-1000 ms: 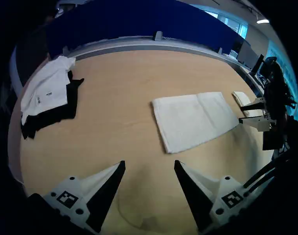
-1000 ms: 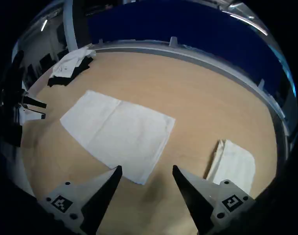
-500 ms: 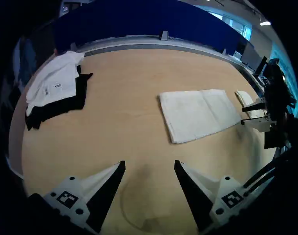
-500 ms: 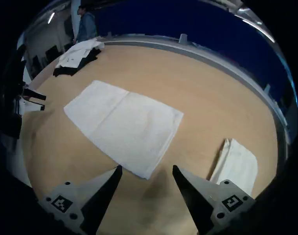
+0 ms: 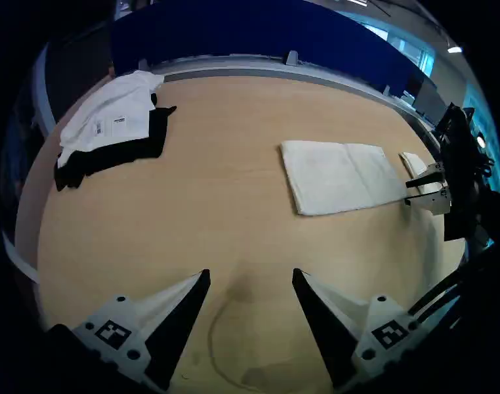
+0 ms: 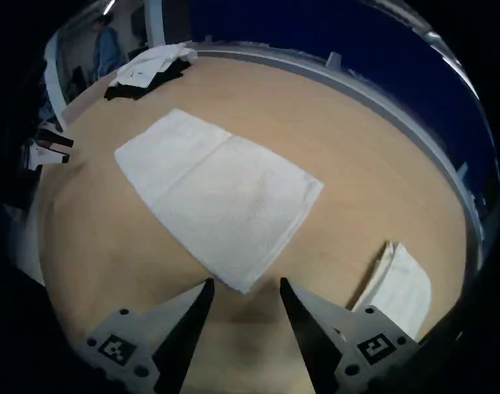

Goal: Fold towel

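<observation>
Left gripper view: left gripper (image 5: pixel 250 270) hovered over the near part of the light wooden table (image 5: pixel 204 197), claw wide, holding nothing. White rectangular terry towel (image 5: pixel 340 176) lay flat to the far right, well apart from the fingers. Heap of white and black clothing (image 5: pixel 112 125) at the far left, dark blue partition (image 5: pixel 250 33) behind the table. Right gripper view: right gripper (image 6: pixel 246 280) also spread and empty, the towel's near corner lying just between its fingertips; contact could not be told. Small folded cream cloth (image 6: pixel 397 289) lay to the right, apart from the towel.
</observation>
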Demonstrator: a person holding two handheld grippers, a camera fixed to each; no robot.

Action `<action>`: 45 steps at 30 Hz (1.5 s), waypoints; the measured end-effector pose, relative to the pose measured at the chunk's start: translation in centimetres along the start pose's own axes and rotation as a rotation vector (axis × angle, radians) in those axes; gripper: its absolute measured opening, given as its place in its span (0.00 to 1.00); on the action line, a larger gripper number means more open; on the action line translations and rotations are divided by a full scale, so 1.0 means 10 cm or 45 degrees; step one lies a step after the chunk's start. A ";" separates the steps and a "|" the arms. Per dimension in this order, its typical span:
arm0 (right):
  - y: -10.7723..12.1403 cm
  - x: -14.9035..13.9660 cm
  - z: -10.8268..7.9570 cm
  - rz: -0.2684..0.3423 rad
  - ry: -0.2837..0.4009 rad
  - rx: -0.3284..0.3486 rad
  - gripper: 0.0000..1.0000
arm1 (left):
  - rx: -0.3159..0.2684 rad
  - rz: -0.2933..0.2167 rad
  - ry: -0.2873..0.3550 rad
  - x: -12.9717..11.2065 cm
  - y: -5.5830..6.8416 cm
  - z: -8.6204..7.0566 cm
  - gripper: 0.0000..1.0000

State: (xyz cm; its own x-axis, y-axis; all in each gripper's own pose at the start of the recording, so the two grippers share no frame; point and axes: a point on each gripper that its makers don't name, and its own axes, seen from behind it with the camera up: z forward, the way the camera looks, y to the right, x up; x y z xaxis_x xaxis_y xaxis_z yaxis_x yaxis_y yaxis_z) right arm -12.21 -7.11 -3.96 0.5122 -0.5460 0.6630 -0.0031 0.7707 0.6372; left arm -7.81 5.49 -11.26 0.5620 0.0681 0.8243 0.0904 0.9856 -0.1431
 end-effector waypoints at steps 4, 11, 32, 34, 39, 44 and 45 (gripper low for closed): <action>-0.03 0.00 0.05 -0.012 -0.021 0.015 0.64 | 0.003 -0.005 -0.002 -0.04 -0.01 -0.03 0.93; -0.05 0.01 0.11 -0.013 -0.048 0.024 0.26 | -0.001 -0.018 0.004 -0.04 0.00 -0.08 0.93; -0.03 0.13 -0.03 -0.037 0.004 -0.009 0.05 | 0.000 -0.028 0.004 -0.06 -0.06 -0.13 0.93; -0.03 0.18 -0.07 -0.051 0.017 -0.010 0.05 | 0.001 -0.030 0.008 -0.05 -0.06 -0.14 0.93; -0.03 0.36 -0.18 -0.095 0.056 -0.021 0.05 | 0.001 -0.034 0.016 -0.02 -0.07 -0.18 0.93; -0.05 0.58 -0.28 -0.146 0.096 -0.026 0.05 | -0.001 -0.042 0.030 -0.01 -0.08 -0.21 0.93; -0.06 0.63 -0.29 -0.158 0.105 -0.028 0.05 | -0.001 -0.044 0.033 -0.01 -0.08 -0.21 0.93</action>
State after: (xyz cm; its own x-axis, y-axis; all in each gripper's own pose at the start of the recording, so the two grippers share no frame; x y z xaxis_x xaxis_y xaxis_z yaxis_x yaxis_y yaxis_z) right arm -6.46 -10.02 -1.33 0.5760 -0.6094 0.5449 0.0831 0.7067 0.7026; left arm -6.18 4.34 -12.35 0.5799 0.0300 0.8141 0.1106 0.9872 -0.1152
